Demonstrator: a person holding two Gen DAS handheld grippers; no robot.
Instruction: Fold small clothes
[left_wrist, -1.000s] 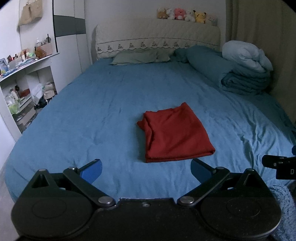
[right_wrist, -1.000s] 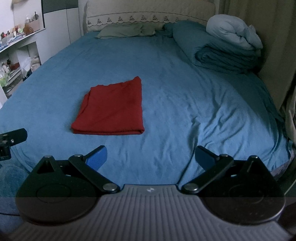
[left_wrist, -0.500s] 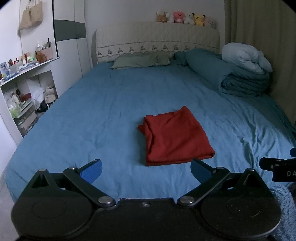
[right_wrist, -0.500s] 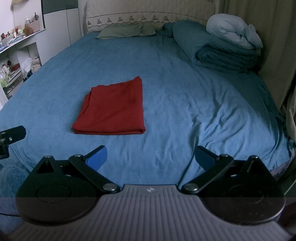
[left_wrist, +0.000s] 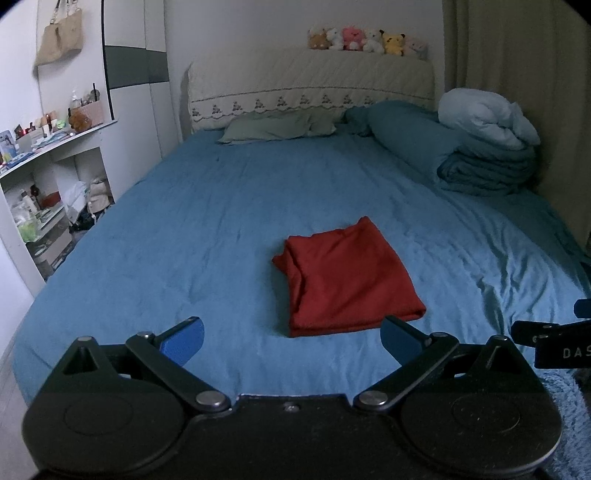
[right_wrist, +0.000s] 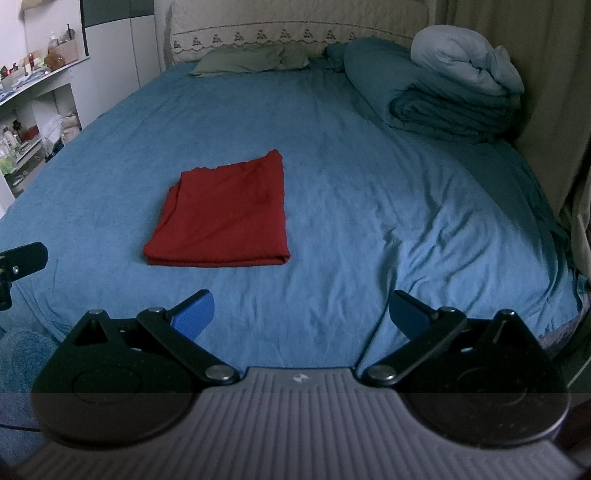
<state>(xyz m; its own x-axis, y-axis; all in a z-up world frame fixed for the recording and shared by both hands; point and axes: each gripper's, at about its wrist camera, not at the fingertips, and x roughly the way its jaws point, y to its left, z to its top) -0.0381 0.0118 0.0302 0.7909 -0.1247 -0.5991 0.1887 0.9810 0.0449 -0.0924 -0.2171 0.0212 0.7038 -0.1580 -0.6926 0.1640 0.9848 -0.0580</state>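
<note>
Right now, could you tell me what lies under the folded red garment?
The folded red cloth garment lies flat on the blue bed sheet; anything between its layers or beneath it is covered.

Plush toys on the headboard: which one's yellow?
The yellow plush, second from the right in the row of plush toys on the headboard, just right of a white one; the others are brown, white or pink.

The only lettering I can read sits on the black body of my other tool, the right gripper, where it pokes into the left wrist view at the right edge: white capitals "DAS", cut off by the frame. On the ribbed grey housing of that same tool, in its own view, there is a small pale emblem I cannot make out as letters.
</note>
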